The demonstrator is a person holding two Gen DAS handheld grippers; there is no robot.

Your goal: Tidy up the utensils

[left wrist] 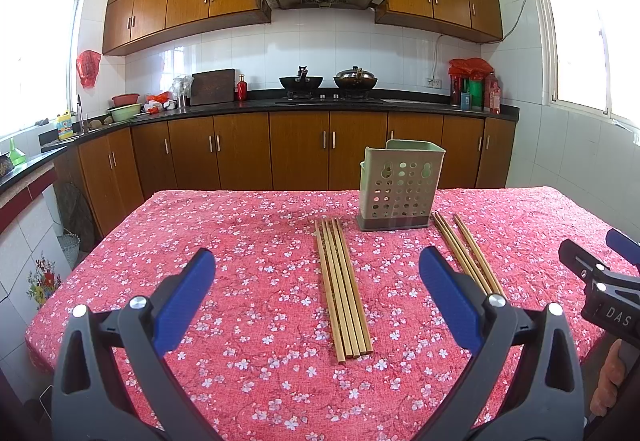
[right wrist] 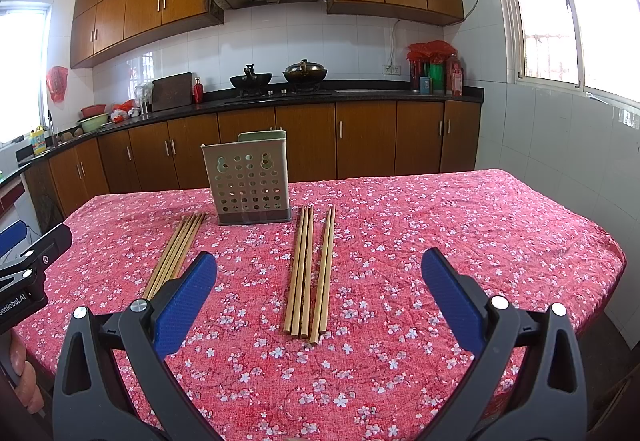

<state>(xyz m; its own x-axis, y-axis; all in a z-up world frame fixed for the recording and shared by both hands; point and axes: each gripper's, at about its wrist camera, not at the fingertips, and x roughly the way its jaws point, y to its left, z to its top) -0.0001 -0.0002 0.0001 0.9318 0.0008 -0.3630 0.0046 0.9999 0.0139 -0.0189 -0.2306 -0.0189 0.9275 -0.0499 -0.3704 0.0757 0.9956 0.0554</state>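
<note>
Starting layout for sorting utensils. A pale green perforated plastic utensil holder (left wrist: 401, 188) stands upright on a dark base toward the far side of the tabletop (left wrist: 240, 241), which is covered in a red cloth printed with white blossoms. Two sets of long light-wood chopsticks lie flat on the cloth, just in front of the holder and to either side of it, their far tips near its base. The left bundle of chopsticks (left wrist: 344, 289) lies packed side by side; the right group of chopsticks (right wrist: 308, 273) lies as a tight cluster with a looser pair just beside it.

The left hand-held gripper (left wrist: 318, 295) hovers above the cloth with its blue-padded jaws spread wide and nothing between them, the left bundle lying ahead in the gap. The right hand-held gripper (right wrist: 319, 293) is likewise spread and empty, framing the right group.

The step in hand appears to be the first pickup. A sound approach would be to lower the jaws astride the sticks near mid-length, close across their width so none slips out, then tip them upright before dropping them through the holder's open top. The looser pair may need a separate grasp.
</note>
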